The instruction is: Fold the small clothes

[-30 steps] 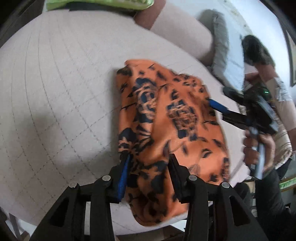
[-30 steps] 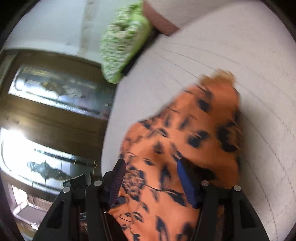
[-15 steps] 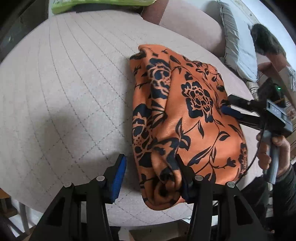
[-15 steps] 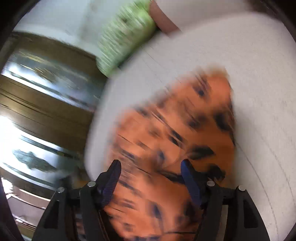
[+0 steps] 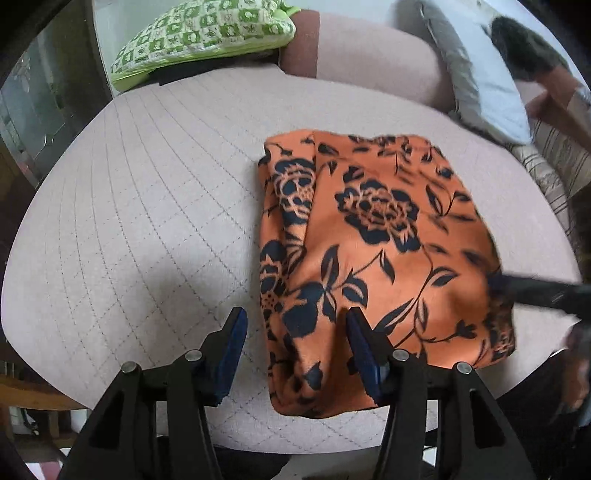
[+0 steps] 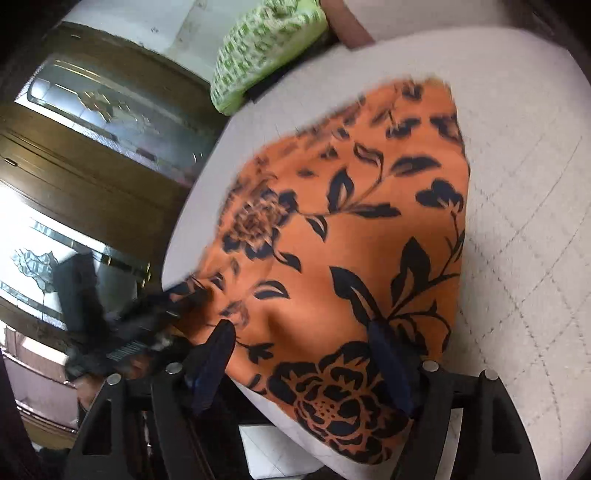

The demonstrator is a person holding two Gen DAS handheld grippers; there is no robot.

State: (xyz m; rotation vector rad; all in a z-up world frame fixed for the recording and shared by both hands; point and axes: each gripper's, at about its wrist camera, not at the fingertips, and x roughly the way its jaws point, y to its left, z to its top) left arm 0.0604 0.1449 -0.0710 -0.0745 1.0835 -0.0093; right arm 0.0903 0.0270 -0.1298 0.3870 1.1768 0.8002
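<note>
Orange floral cloth (image 5: 369, 258) lying folded on cushion (image 5: 147, 221); left gripper (image 5: 295, 343) and right gripper (image 6: 306, 354) both spread wide, seemingly hovering over its near edge, gripping nothing.

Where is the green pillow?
In the left wrist view, the green pillow sits top left, at the quilted cushion's far edge, beyond the orange cloth.

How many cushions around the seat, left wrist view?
2. Green checkered cushion at the far left corner of the quilted seat; grey cushion at the far right, leaning on the backrest. Others may sit outside the frame.
</note>
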